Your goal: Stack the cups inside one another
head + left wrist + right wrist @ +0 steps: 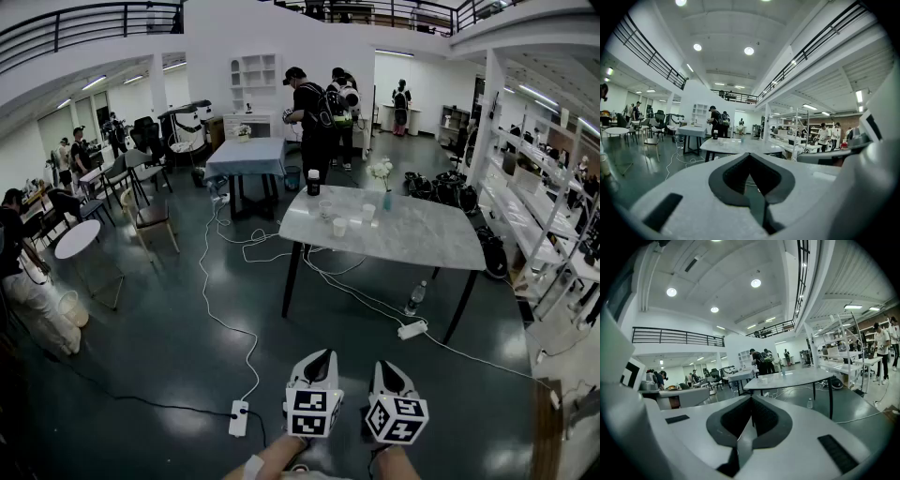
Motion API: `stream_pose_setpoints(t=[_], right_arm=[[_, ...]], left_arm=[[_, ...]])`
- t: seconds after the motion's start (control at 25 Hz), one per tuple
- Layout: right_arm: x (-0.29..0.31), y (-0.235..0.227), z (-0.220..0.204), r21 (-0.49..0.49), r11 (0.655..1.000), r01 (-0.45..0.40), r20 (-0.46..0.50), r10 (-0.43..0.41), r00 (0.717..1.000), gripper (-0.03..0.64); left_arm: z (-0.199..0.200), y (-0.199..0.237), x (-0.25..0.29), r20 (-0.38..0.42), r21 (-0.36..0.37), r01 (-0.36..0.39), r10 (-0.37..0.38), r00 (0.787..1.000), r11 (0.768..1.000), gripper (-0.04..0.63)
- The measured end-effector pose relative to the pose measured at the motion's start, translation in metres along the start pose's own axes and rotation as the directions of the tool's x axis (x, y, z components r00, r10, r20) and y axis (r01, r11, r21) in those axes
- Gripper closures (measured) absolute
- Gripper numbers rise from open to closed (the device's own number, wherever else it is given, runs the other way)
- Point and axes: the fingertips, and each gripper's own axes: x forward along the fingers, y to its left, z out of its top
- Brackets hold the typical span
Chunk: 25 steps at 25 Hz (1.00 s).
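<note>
Several small pale cups [339, 227] stand apart on the left part of a marble table [412, 239], far ahead of me across the floor. A dark cup [313, 183] and a vase of white flowers [384, 183] stand at the table's far edge. Low in the head view, my left gripper [321, 358] and right gripper [388, 368] are held side by side, well short of the table. Both point roughly level at it. In the left gripper view the gripper [750, 154] is shut and empty; the right gripper [751, 397] is too. The cups [763, 379] look tiny in the right gripper view.
White cables trail over the dark floor to a power strip [238, 417] near me and another [412, 329] under the table, beside a water bottle [410, 300]. A cloth-covered table [246, 157], chairs and people stand behind; shelves [534, 220] line the right.
</note>
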Motion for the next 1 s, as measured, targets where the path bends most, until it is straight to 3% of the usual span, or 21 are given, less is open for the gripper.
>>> stream_pose_setpoints(t=[0.76,1.0], right_arm=[[0.065,0.027,-0.004,0.023,0.999,0.023,-0.002,-0.023,1.0,0.609],[0.076,0.024,-0.017,0.038,0.999,0.038,-0.044,-0.036,0.998,0.609]], left_arm=[[-0.003,0.069,0.029,-0.003,0.006,0.006,-0.006,1.0,1.0,0.6],[-0.011,0.087,0.035,-0.031,-0.016,-0.011,0.011,0.999,1.0,0.601]])
